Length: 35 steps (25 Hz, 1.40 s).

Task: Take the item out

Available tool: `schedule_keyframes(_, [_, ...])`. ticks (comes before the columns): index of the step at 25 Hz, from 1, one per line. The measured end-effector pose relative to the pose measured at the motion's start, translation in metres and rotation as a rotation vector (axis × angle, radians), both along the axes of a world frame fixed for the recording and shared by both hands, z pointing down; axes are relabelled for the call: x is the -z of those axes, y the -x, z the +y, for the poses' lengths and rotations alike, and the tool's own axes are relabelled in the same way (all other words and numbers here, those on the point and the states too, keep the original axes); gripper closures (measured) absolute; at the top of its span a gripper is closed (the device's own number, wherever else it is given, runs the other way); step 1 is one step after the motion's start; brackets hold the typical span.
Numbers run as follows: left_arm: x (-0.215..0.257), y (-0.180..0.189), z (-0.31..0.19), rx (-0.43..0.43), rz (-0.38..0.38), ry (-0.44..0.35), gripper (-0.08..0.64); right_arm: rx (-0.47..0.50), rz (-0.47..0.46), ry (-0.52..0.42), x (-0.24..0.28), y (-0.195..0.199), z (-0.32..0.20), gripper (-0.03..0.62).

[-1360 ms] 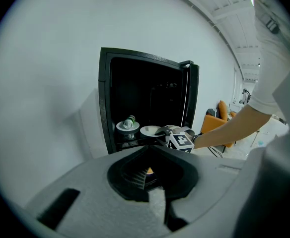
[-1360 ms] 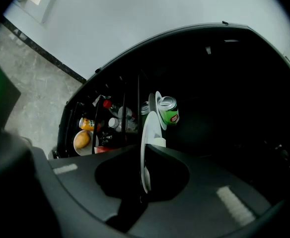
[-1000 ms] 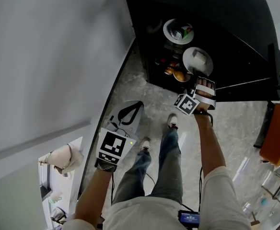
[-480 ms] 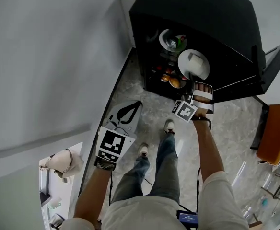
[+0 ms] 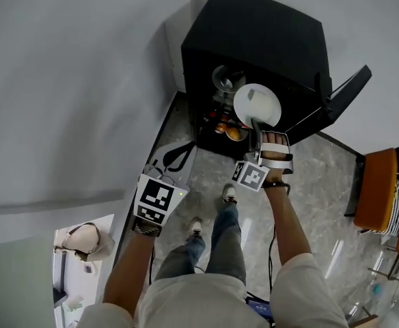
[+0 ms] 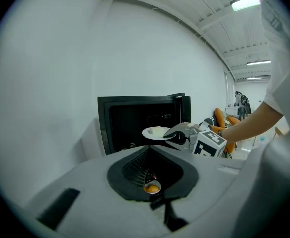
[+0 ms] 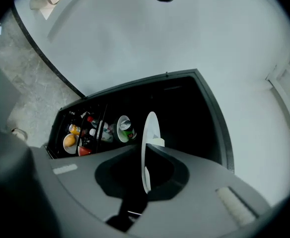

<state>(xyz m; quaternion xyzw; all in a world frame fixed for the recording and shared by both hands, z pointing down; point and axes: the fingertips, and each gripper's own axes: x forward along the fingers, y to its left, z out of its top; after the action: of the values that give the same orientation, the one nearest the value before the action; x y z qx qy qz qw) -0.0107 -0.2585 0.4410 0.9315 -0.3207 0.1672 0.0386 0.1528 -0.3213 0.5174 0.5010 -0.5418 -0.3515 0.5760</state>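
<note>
A black cabinet [image 5: 254, 33] stands on the floor with its door [image 5: 346, 91] swung open to the right. My right gripper [image 5: 257, 125] is shut on the rim of a white plate [image 5: 257, 104] and holds it up in front of the cabinet's opening. A pale block [image 5: 254, 94] lies on the plate. In the right gripper view the plate [image 7: 150, 148] stands edge-on between the jaws of my right gripper [image 7: 147, 150]. The left gripper view shows the same plate [image 6: 157, 132] level. My left gripper [image 5: 179, 157] hangs lower left, its jaws together and empty.
Inside the cabinet, lower down, a bowl with a can [image 7: 124, 128], bottles and a bowl with an orange [image 7: 69, 142]. A white wall runs along the left. Orange chairs [image 5: 374, 190] stand at the right. The person's feet [image 5: 194, 225] are on the grey stone floor.
Both grippers have risen. The right one has lifted the plate higher in front of the open cabinet. The cabinet now looks smaller and lies further below.
</note>
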Motion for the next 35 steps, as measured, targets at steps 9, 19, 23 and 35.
schedule_keyframes(9, [0.049,-0.007,0.025,-0.058,0.018,-0.058,0.555,0.027,0.001,0.002,0.062,0.025,0.059,0.566])
schedule_keyframes(19, [0.096,-0.018,0.073,-0.148,0.039,-0.126,0.555,0.039,0.010,-0.023,0.136,0.037,0.133,0.566])
schedule_keyframes(23, [0.110,-0.025,0.092,-0.175,0.043,-0.149,0.555,0.036,0.015,-0.026,0.158,0.033,0.162,0.566])
schedule_keyframes(35, [0.142,-0.036,0.128,-0.255,0.045,-0.194,0.555,-0.002,-0.032,-0.037,0.212,0.024,0.230,0.566])
